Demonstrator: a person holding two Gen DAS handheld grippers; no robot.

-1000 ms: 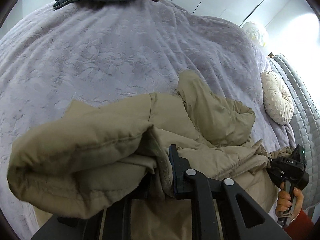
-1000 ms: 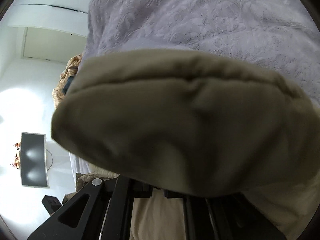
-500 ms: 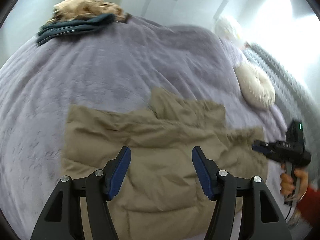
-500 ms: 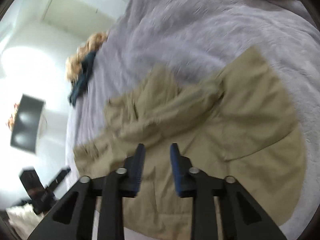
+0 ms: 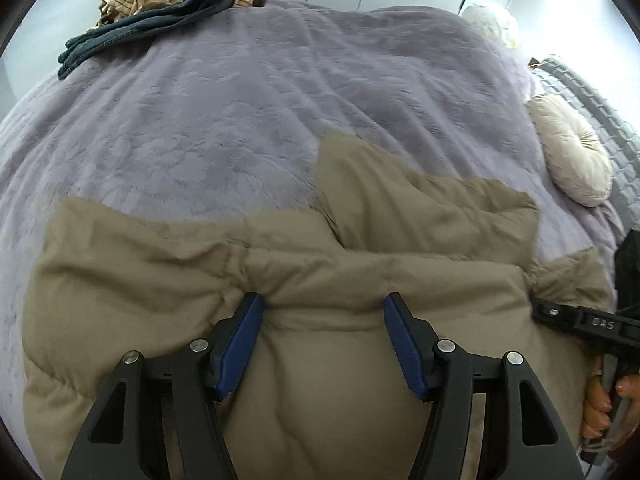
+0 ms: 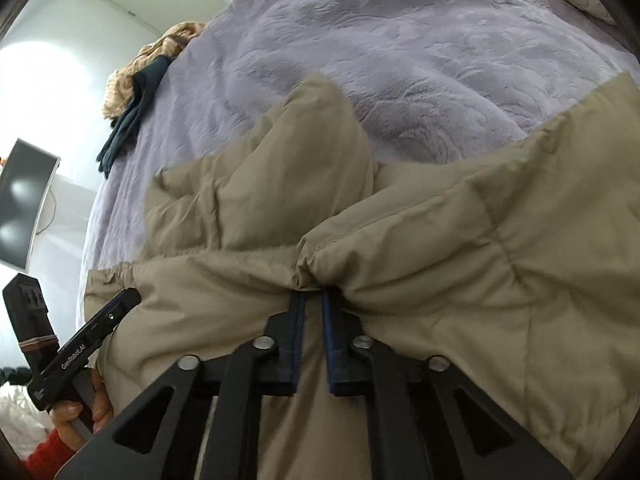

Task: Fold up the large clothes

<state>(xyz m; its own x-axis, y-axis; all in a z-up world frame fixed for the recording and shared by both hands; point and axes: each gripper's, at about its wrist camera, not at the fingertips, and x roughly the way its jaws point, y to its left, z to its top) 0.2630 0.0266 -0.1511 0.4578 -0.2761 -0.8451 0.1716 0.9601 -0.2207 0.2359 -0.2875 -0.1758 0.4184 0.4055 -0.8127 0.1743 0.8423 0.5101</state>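
A tan puffer jacket (image 5: 160,264) lies partly folded on the near side of the purple bedspread (image 5: 240,120), one sleeve or flap pointing toward the bed's middle. My left gripper (image 5: 324,302) is open just above the jacket, its blue pads (image 5: 240,344) at the folded ridge and pressing on nothing. In the right wrist view the jacket (image 6: 480,240) fills the lower half. My right gripper (image 6: 312,298) has its jaws closing to a narrow slit, pinching a pucker of the folded edge. Each gripper shows in the other's view, at the jacket's sides.
Dark blue and striped tan clothes (image 5: 160,4) are piled at the bed's far corner. A round cream cushion (image 5: 568,152) lies by the grey quilted headboard on the right. A monitor (image 6: 24,208) hangs on the wall beyond the bed. A hand (image 6: 76,408) holds the left gripper's handle.
A second ago both grippers held bunched jacket fabric up close. They let it go and it now lies flatter on the bed. Both have come down onto the fold, and the right has closed.
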